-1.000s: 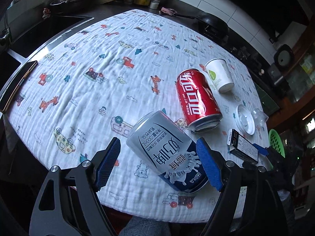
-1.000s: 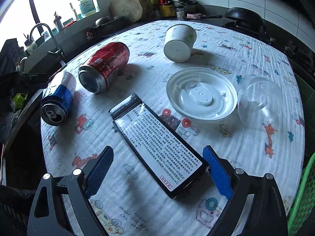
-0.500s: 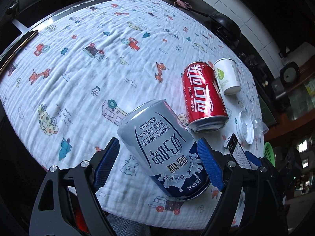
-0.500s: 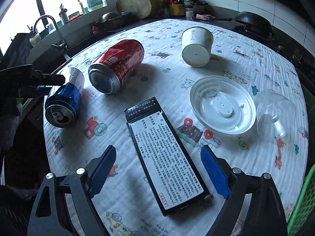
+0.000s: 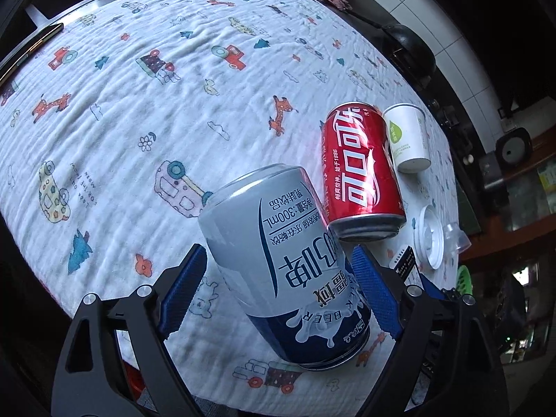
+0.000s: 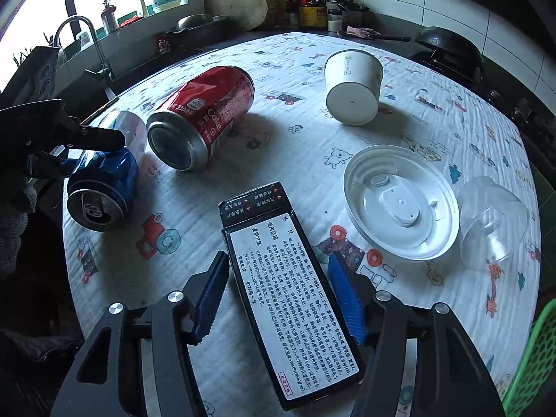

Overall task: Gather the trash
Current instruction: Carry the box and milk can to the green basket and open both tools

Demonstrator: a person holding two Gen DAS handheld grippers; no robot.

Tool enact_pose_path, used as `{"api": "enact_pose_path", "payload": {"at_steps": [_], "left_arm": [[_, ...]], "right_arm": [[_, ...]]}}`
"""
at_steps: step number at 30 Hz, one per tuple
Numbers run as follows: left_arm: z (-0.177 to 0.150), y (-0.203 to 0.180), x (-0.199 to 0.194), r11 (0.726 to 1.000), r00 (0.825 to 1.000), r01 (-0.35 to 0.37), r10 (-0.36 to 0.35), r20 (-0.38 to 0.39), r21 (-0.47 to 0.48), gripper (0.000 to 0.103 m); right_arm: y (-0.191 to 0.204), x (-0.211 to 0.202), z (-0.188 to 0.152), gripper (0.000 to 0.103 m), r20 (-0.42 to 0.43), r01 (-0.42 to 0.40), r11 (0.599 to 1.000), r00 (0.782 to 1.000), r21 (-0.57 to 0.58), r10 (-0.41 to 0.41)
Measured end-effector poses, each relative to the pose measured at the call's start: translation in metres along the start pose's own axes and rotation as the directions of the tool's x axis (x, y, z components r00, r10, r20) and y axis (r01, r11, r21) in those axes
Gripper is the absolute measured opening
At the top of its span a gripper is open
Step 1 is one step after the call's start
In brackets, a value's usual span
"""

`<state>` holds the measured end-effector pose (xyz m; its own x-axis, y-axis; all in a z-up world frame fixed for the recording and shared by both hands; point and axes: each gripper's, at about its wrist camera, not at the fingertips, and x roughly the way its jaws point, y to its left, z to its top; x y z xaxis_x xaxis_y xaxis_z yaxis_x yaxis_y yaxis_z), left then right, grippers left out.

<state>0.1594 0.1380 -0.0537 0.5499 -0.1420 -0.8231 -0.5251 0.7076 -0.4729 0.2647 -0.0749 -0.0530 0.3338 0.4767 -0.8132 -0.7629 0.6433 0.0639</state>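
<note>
On the quilted tabletop (image 6: 299, 160), right tool (image 6: 278, 299) had just been closing round the flat black carton (image 6: 288, 299), pads near its edges, not yet pressing. Best squeeze the stiff long sides squarely. Left tool (image 5: 278, 295) gaped astride the smooth, round beer can (image 5: 288, 260).
</note>
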Motion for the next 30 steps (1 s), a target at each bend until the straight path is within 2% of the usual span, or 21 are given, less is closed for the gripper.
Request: {"api": "enact_pose_path", "payload": {"at_steps": [6, 16, 20, 26, 30], "left_arm": [[-0.001, 0.001, 0.01, 1.0, 1.0, 0.003, -0.003, -0.028, -0.009, 0.085], [-0.006, -0.004, 0.01, 0.999, 1.0, 0.01, -0.01, -0.01, 0.043, 0.082], [-0.009, -0.006, 0.005, 0.996, 1.0, 0.017, -0.018, 0.009, 0.083, 0.081], [-0.012, -0.011, -0.016, 0.987, 0.997, 0.067, -0.072, 0.024, 0.144, 0.081], [-0.015, -0.029, -0.03, 0.97, 0.992, 0.113, -0.122, 0.026, 0.214, 0.08]], "right_arm": [[0.005, -0.005, -0.006, 0.049, 0.013, 0.014, 1.0, 1.0, 0.025, -0.015], [0.009, -0.009, -0.013, 0.049, 0.011, 0.039, 0.998, 0.999, 0.054, -0.04], [0.011, -0.014, -0.017, 0.046, 0.024, 0.052, 0.996, 0.998, 0.074, -0.054], [0.008, -0.037, -0.023, 0.045, 0.087, 0.049, 0.987, 0.994, 0.152, -0.063], [-0.002, -0.062, -0.031, 0.045, 0.138, 0.066, 0.972, 0.986, 0.227, -0.099]]}}
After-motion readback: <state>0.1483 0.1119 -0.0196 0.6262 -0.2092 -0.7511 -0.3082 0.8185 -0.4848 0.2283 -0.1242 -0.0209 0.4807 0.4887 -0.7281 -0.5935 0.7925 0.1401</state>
